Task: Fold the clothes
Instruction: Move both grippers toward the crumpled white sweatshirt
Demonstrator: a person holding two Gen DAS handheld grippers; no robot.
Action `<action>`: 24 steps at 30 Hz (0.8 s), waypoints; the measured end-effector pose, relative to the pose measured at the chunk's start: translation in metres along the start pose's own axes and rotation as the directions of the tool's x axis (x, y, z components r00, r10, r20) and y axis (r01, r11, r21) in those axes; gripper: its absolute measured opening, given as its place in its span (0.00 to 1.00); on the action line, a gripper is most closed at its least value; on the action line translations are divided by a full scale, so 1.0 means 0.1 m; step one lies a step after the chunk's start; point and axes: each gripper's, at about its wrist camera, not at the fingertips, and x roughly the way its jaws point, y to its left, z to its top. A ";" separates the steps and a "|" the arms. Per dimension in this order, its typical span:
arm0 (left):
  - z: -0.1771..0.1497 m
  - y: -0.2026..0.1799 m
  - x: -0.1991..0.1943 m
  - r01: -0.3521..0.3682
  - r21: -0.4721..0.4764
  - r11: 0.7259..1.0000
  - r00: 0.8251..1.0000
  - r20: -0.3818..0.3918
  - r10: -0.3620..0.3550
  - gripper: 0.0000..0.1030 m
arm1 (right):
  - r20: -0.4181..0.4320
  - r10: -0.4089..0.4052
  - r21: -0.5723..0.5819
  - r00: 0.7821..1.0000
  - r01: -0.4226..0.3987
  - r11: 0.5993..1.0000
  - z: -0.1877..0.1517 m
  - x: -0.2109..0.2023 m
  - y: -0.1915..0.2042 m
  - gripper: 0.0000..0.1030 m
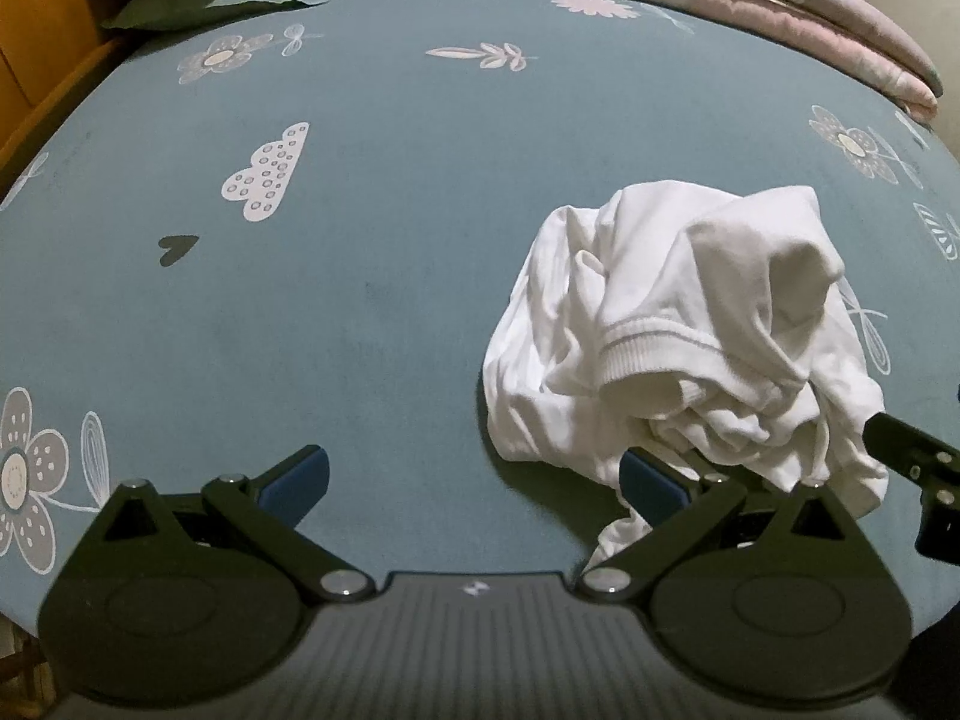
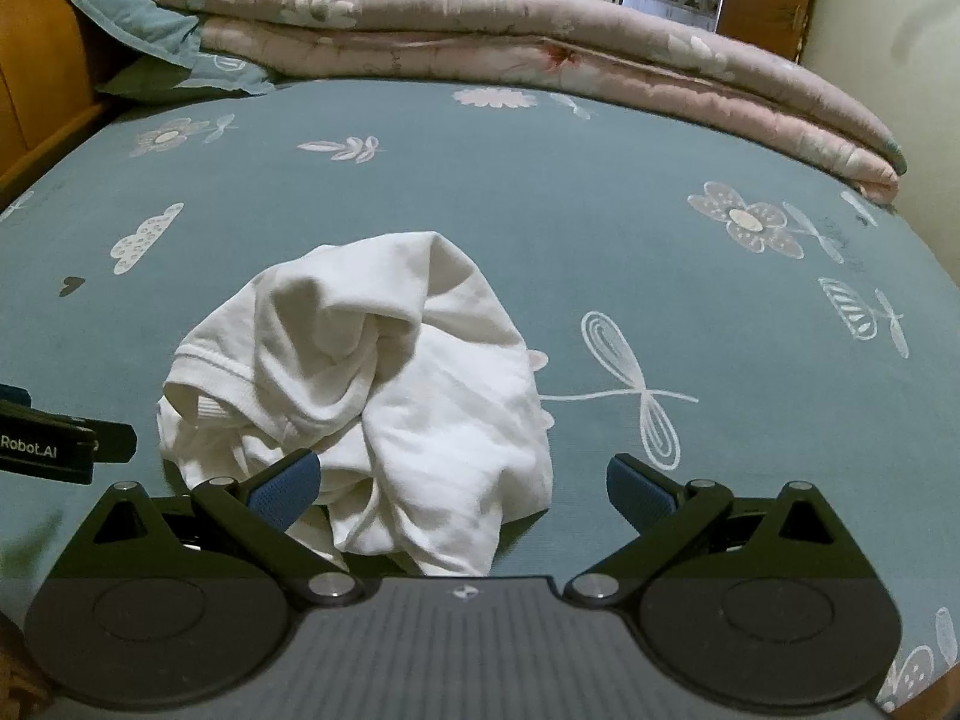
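Observation:
A crumpled white garment (image 1: 690,330) with a ribbed hem lies bunched on the teal bedsheet (image 1: 390,210). My left gripper (image 1: 474,483) is open, hovering just left of the heap; its right blue pad (image 1: 651,483) is at the cloth's near edge. In the right wrist view the same white garment (image 2: 372,384) lies ahead and left. My right gripper (image 2: 462,492) is open over its near edge, with cloth between the jaws but nothing pinched. Each view shows the other gripper's black body at its edge: the right gripper (image 1: 918,468), the left gripper (image 2: 54,444).
A folded pink floral quilt (image 2: 540,48) lies across the far side of the bed, with a teal pillow (image 2: 138,6) at the back left. A wooden headboard (image 2: 36,60) borders the left. The sheet carries printed flowers and clouds.

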 end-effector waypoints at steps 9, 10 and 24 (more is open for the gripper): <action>0.02 0.00 -0.02 -0.013 0.025 1.000 1.000 0.010 0.013 0.99 | -0.013 0.015 0.028 1.000 -0.014 0.999 0.00 -0.01 -0.03 1.00; 0.01 0.03 -0.03 -0.010 0.030 0.999 1.000 0.010 0.010 0.99 | -0.014 0.016 0.032 1.000 -0.016 0.999 0.00 -0.02 -0.03 1.00; -0.08 0.15 -0.08 0.015 0.058 0.998 0.999 -0.029 -0.013 0.99 | -0.079 0.013 0.026 0.997 -0.011 1.000 0.03 0.02 -0.05 1.00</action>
